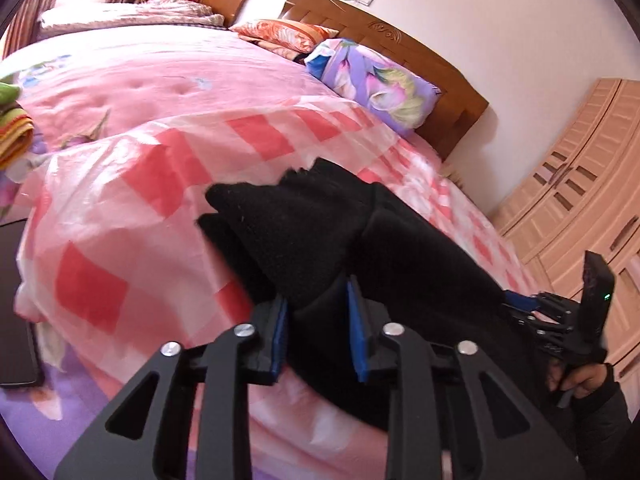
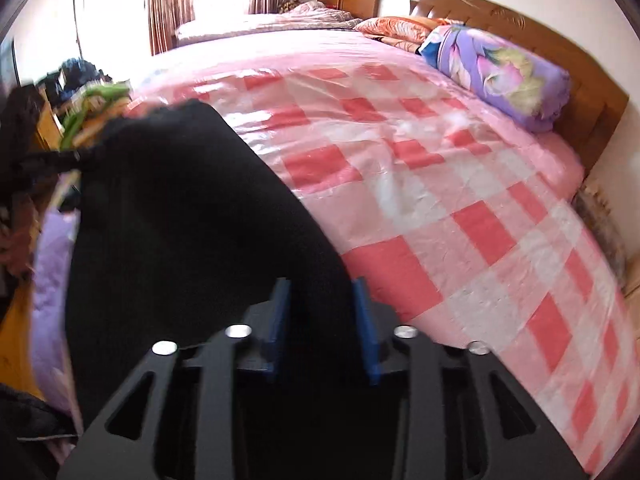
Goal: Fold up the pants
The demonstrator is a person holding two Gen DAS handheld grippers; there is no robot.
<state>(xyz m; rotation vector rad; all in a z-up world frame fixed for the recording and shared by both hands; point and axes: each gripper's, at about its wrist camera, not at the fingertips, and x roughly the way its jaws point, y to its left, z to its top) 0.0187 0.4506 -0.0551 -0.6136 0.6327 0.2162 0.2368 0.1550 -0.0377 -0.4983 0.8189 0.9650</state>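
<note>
The black pants (image 1: 320, 232) lie bunched on the checked sheet at the near edge of the bed. In the left wrist view a thick fold of them rises in a peak and narrows down between the blue pads (image 1: 282, 332) of my left gripper (image 1: 318, 320), touching both pads. My right gripper (image 1: 532, 308) shows at the right edge of the cloth, held by a hand (image 1: 584, 384). In the right wrist view my right gripper (image 2: 322, 320) stands open over the pants (image 2: 180, 220). The dark cloth lies between its pads without being pinched.
A pink and white checked plastic sheet (image 2: 440, 184) covers the bed. A purple floral pillow (image 2: 504, 76) and an orange one (image 1: 284, 34) lie by the wooden headboard (image 1: 400, 48). Folded colourful cloth (image 1: 14, 132) sits at the left. A wardrobe (image 1: 580, 184) stands to the right.
</note>
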